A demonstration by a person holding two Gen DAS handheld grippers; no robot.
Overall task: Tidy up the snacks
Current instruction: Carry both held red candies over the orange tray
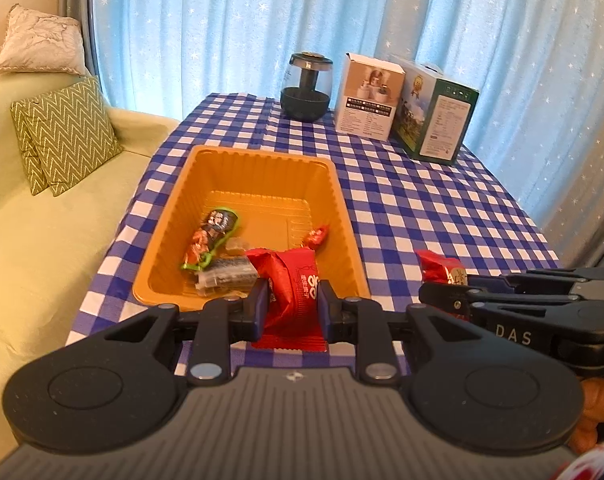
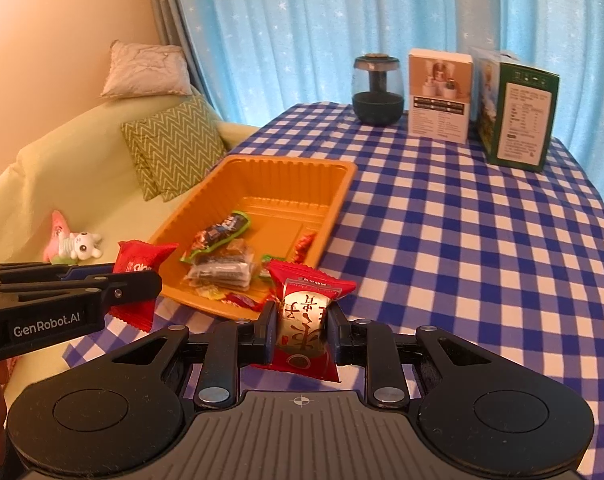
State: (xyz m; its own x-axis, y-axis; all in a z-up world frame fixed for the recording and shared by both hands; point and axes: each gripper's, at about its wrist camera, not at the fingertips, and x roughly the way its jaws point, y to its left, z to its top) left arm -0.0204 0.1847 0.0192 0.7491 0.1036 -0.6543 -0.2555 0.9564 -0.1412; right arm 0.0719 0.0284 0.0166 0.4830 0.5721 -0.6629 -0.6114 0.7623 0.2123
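Note:
My left gripper [image 1: 293, 304] is shut on a red snack packet [image 1: 292, 284], held just above the near rim of the orange tray [image 1: 258, 164]. My right gripper [image 2: 302, 326] is shut on a red and gold snack packet [image 2: 303, 316], right of the orange tray [image 2: 333, 200] over the checked cloth. The tray holds several wrapped snacks: a green and black packet [image 1: 216, 226], a clear packet with dark contents [image 1: 226, 276] and a small red sweet [image 1: 315, 236]. Each gripper shows in the other's view: the right gripper [image 1: 441, 292] and the left gripper [image 2: 142, 284], both with red packets.
At the table's far end stand a dark glass jar [image 1: 305, 88], a white box [image 1: 369, 96] and a green box [image 1: 435, 116]. A green sofa [image 1: 42, 240] with zigzag cushions [image 1: 68, 136] runs along the left. A soft toy [image 2: 72, 242] lies on it. Blue curtains hang behind.

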